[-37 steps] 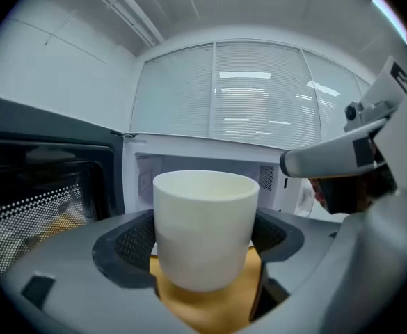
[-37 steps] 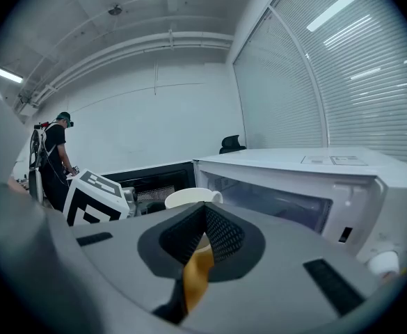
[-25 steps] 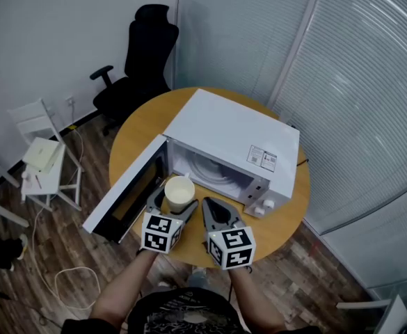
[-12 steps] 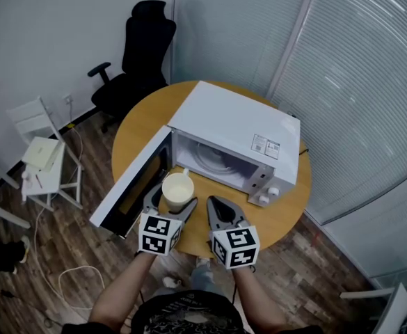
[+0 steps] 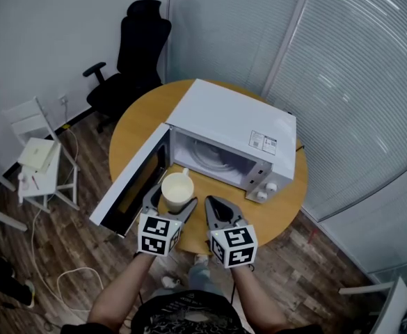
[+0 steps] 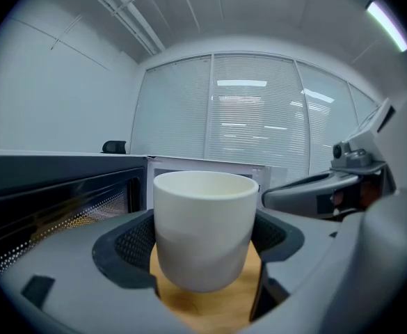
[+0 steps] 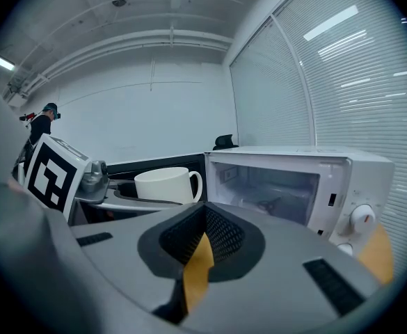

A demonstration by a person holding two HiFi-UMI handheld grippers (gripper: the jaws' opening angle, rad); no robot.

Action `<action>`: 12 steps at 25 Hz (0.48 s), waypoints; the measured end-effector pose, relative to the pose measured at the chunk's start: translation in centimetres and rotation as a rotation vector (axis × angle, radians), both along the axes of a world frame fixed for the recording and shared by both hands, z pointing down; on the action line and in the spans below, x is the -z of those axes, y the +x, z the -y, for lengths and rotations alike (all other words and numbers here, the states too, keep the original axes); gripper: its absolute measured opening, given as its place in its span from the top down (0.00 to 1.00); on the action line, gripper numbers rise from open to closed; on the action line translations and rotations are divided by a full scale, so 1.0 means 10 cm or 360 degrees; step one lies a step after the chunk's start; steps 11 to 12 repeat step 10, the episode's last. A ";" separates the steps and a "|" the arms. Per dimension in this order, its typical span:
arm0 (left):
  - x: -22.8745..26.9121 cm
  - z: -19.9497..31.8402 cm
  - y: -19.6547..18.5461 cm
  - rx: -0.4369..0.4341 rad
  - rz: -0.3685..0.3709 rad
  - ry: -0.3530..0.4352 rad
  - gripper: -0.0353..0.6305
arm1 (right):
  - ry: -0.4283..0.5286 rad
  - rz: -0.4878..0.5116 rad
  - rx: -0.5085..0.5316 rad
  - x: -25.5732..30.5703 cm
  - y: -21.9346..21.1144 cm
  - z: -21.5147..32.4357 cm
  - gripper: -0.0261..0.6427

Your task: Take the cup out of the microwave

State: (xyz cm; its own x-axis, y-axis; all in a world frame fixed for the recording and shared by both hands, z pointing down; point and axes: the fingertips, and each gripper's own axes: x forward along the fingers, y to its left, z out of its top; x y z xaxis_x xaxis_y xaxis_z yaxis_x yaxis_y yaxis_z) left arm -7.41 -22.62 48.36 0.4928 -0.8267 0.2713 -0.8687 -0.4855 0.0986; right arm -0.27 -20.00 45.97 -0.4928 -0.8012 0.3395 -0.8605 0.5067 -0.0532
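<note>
door [image 5: 129,184] hangs open | left gripper [image 5: 173,202] clamped round white cup [image 5: 177,190], cup outside cavity, over table [image 5: 137,127] edge | likely light, rigid, slick glaze, breakable; squeeze mid-wall | right gripper [image 5: 218,211] jaws together, empty | microwave [image 5: 231,127] behind

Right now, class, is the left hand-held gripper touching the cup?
Touching. The left gripper view shows the cup seated between the two jaws of the left hand-held gripper, with its sides pressed against both dark pads and no gap on either side.
</note>
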 end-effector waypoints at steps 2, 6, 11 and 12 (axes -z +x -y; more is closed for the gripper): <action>0.00 0.00 0.01 -0.0007 -0.0002 -0.0004 0.31 | -0.0003 -0.0008 -0.0002 -0.01 0.00 0.00 0.94; 0.00 0.00 0.04 -0.0021 -0.0006 -0.0001 0.31 | -0.0004 -0.0012 -0.0012 0.00 0.01 0.00 0.94; -0.01 -0.02 0.06 -0.0034 -0.0008 -0.0007 0.31 | -0.0011 -0.0007 -0.0016 0.00 0.00 -0.01 0.94; -0.01 -0.02 0.06 -0.0034 -0.0008 -0.0007 0.31 | -0.0011 -0.0007 -0.0016 0.00 0.00 -0.01 0.94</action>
